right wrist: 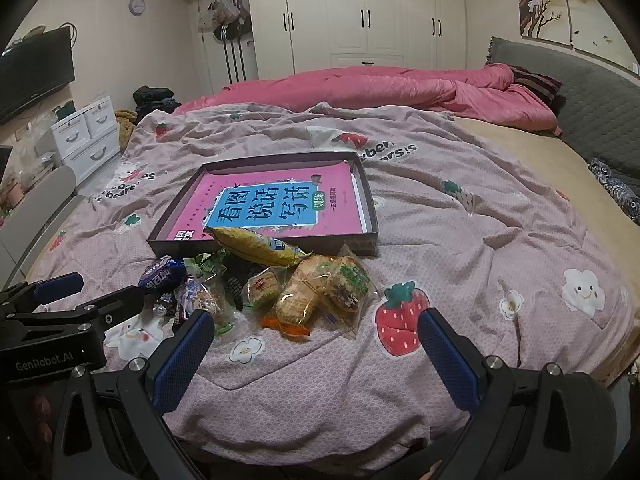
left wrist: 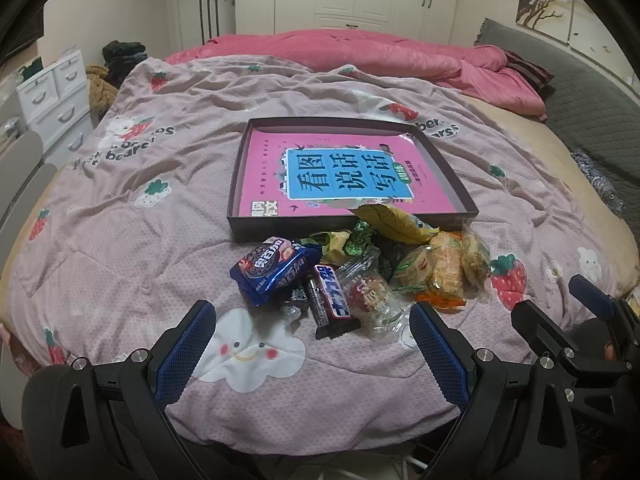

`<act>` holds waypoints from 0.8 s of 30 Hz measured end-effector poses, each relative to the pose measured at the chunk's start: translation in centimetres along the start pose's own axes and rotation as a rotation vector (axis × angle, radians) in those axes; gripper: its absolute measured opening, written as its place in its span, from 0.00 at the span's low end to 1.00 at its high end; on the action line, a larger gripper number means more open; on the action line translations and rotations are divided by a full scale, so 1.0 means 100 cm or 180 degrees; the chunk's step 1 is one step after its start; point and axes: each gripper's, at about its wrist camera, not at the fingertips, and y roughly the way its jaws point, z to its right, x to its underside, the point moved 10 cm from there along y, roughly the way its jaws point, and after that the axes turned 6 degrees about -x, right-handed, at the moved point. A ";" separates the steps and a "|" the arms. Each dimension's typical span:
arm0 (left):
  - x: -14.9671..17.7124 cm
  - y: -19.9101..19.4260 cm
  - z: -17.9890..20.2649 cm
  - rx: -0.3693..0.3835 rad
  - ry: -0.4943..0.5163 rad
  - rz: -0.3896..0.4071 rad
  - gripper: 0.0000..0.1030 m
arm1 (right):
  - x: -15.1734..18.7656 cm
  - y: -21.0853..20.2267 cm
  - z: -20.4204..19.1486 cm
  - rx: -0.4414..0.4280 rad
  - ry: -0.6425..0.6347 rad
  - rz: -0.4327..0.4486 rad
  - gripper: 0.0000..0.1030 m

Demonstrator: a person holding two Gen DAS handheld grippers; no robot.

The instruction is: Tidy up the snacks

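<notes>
A pile of wrapped snacks lies on the quilt in front of a shallow dark box (left wrist: 236,184) (right wrist: 370,240) with a pink book (left wrist: 264,168) (right wrist: 340,196) in it. The pile holds a blue cookie pack (left wrist: 272,272) (right wrist: 162,274), a dark chocolate bar (left wrist: 330,300), a yellow bag (left wrist: 394,222) (right wrist: 256,246) leaning on the box's front rim, and clear-wrapped biscuits (left wrist: 444,268) (right wrist: 316,296). My left gripper (left wrist: 312,344) is open, just short of the pile. My right gripper (right wrist: 316,344) is open too, near the biscuits, holding nothing.
The pinkish strawberry-print quilt (left wrist: 168,208) (right wrist: 480,240) covers the bed. A pink duvet (left wrist: 360,52) (right wrist: 400,84) is bunched at the far side by a grey headboard (right wrist: 592,96). White drawers (left wrist: 56,96) (right wrist: 88,132) stand to the left. Wardrobes (right wrist: 360,12) line the back wall.
</notes>
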 end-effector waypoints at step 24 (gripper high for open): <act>0.002 0.008 -0.004 0.0003 -0.0046 -0.0055 0.95 | 0.001 0.005 0.000 -0.0022 0.0018 -0.0038 0.99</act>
